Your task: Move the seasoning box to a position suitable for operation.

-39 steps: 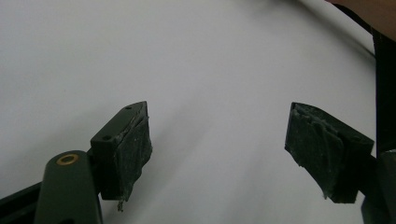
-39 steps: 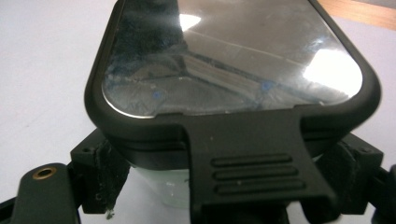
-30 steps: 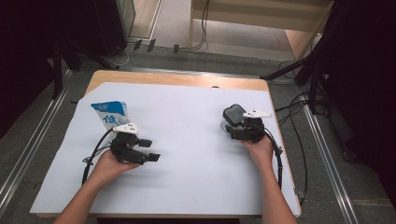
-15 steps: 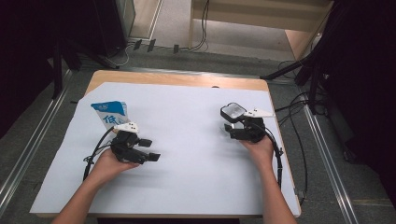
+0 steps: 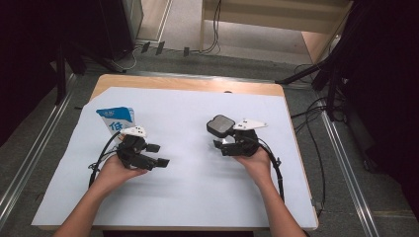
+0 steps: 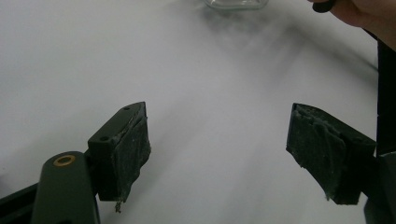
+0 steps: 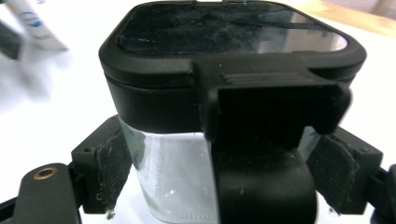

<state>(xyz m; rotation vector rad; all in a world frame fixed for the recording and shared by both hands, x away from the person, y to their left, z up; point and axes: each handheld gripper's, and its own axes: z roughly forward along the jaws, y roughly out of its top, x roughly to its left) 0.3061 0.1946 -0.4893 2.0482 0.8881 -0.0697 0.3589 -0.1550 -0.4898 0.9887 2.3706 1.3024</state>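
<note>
Fingers first: the right gripper (image 5: 223,139) has both pads (image 7: 114,170) pressed against the clear walls of a jar (image 7: 187,186), so it is clamped on it, while the left gripper (image 5: 157,154) stands wide apart over bare sheet, gripping nothing. Going from the largest thing down, the table (image 5: 192,85) carries a white sheet (image 5: 197,187) over nearly all its top; a blue-and-white carton (image 5: 116,119) stands at about 10 o'clock of the sheet, just behind the left gripper; the jar (image 5: 220,126) sits right of centre, near 2 o'clock from the middle, at the tip of the right gripper. It is a square clear-walled jar with a black lid (image 7: 224,42) and a black latch (image 7: 275,107) hanging down the side facing the right gripper's camera. Its long axis runs up and down, lid toward the ceiling, and it looks upright or nearly so; whether its base touches the sheet I cannot tell. The risk, as I judge it, lies in the grip: the pads sit low on smooth walls below a heavy-looking lid, so a quick tilt or lift could let the jar pivot or slip between them. The latch faces the right gripper, so the left one, coming from 9 o'clock, would meet the far side and might push the jar instead of opening it. The blurred sheet in the left gripper view suggests motion, and a hasty approach could knock the lid.
</note>
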